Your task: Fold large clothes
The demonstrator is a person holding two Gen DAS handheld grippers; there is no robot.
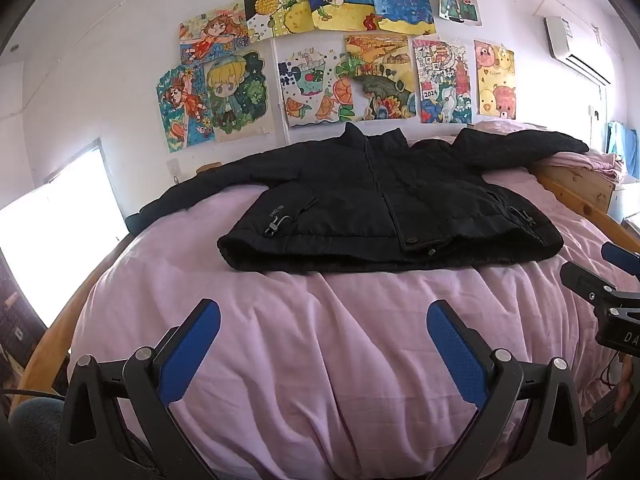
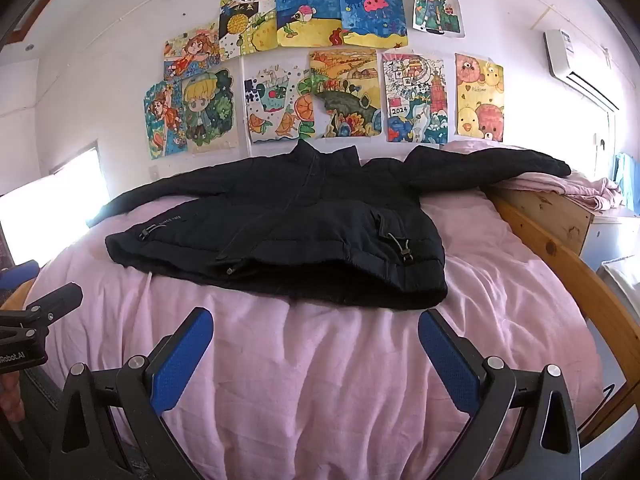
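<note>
Jacket: a black padded jacket (image 1: pixel 384 204) lies face up and zipped on the bed, collar toward the wall at 12 o'clock, hem toward the cameras at 6 o'clock.
Sleeves: both spread out sideways; the one at 3 o'clock reaches onto a pile of pink bedding, the one at 9 o'clock runs to the bed's edge.
Bed cover: a wrinkled pink sheet (image 1: pixel 320 340) under the jacket.
Bed frame: a wooden rail (image 2: pixel 568 256) at 3 o'clock.
Left gripper (image 1: pixel 323 322): jaws wide apart, nothing between them, over bare sheet, short of the hem.
Right gripper (image 2: pixel 316 326): jaws wide apart, nothing between them, its right tip just beside the hem corner.
Wall: colourful drawings (image 2: pixel 320 60) at 12 o'clock; an air conditioner (image 2: pixel 576 64) at 2 o'clock.
</note>
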